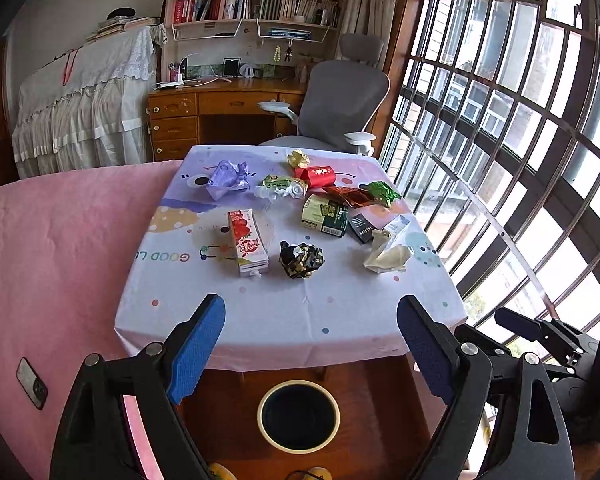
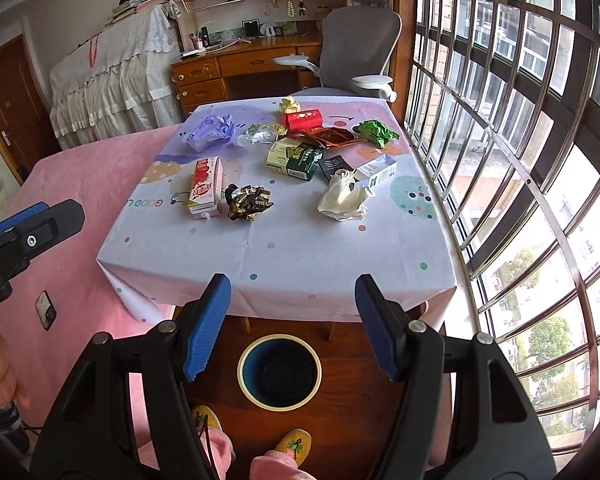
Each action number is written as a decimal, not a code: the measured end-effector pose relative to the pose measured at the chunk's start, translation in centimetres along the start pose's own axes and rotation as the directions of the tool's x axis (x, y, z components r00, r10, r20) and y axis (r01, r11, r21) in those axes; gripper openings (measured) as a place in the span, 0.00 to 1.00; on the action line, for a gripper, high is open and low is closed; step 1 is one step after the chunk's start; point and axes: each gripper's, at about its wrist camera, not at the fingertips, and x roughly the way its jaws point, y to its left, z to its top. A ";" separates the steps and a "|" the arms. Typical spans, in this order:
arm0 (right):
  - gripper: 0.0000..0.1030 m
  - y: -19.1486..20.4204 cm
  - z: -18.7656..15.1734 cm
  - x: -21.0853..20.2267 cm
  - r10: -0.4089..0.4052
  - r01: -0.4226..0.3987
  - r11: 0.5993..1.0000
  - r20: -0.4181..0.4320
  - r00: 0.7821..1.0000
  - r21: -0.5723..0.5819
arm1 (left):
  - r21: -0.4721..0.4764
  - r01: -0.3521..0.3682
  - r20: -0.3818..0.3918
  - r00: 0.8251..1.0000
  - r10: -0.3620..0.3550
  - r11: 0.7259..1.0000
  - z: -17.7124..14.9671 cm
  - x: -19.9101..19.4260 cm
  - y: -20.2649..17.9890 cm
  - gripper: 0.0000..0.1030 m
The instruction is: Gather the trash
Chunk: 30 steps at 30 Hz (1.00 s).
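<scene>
Blue ribbed pads of my left gripper [image 1: 311, 320] fill the bottom of the left wrist view, jaws spread wide, nothing between them. Below them on the wood floor: round trash bin [image 1: 298, 416], cream rim, dark inside, mouth up. Past the pads, table [image 1: 284, 320] under a smooth pale cloth with dots. Trash is spread over its middle and far half. Red-white juice carton [image 1: 247, 242] lies flat, long axis running away from me, spout end near. Just right of it a crumpled black-gold wrapper ball [image 1: 301, 260]. Further right a crumpled cream paper wad [image 1: 387, 253], touching a small white box [image 1: 396, 225]. Behind: green-cream carton [image 1: 325, 214] on its side, black packet [image 1: 360, 225], red can [image 1: 316, 176] lying sideways, long axis left-right, green foil crumple [image 1: 383, 193], purple plastic bag [image 1: 227, 179], squashed clear bottle [image 1: 283, 187]. Pink bed cover [image 1: 60, 248] to the left, a phone [image 1: 32, 383] on it. Grey office chair [image 1: 340, 100] behind the table.

Right wrist view: my right gripper [image 2: 293, 320] is spread too, a bit less wide, empty, hanging over the table's near edge. Bin [image 2: 279, 371] right under the gap, yellow slippers [image 2: 294, 445] beside it. Carton [image 2: 206, 185] again points away, tilted slightly right at the far end. Wrapper ball [image 2: 247, 202] touching distance from it, cannot tell if contact. Paper wad [image 2: 344, 197] is well right. Left gripper [image 2: 32, 224] shows at the left edge over the pink cover. Barred window [image 2: 520, 160] along the right.
</scene>
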 end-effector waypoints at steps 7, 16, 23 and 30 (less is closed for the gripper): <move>0.60 1.7 0.3 -0.8 -0.017 0.017 1.000 0.015 1.000 0.017 | -0.005 -0.070 0.028 0.997 0.070 0.998 0.3 0.5 2.7 0.87; 0.60 3.6 0.1 -2.1 -0.013 0.016 0.999 0.053 0.998 -0.041 | -0.056 -0.124 -0.045 0.992 0.121 0.991 -0.3 1.7 4.9 0.87; 0.60 2.4 0.0 -3.2 -0.044 0.047 0.999 0.071 0.996 -0.028 | -0.034 -0.176 -0.040 0.984 0.175 0.984 -1.1 1.6 3.8 0.87; 0.60 1.8 -0.7 -3.3 -0.041 0.041 0.999 0.055 0.998 -0.004 | -0.017 -0.183 -0.049 0.982 0.182 0.983 -1.4 1.4 2.7 0.87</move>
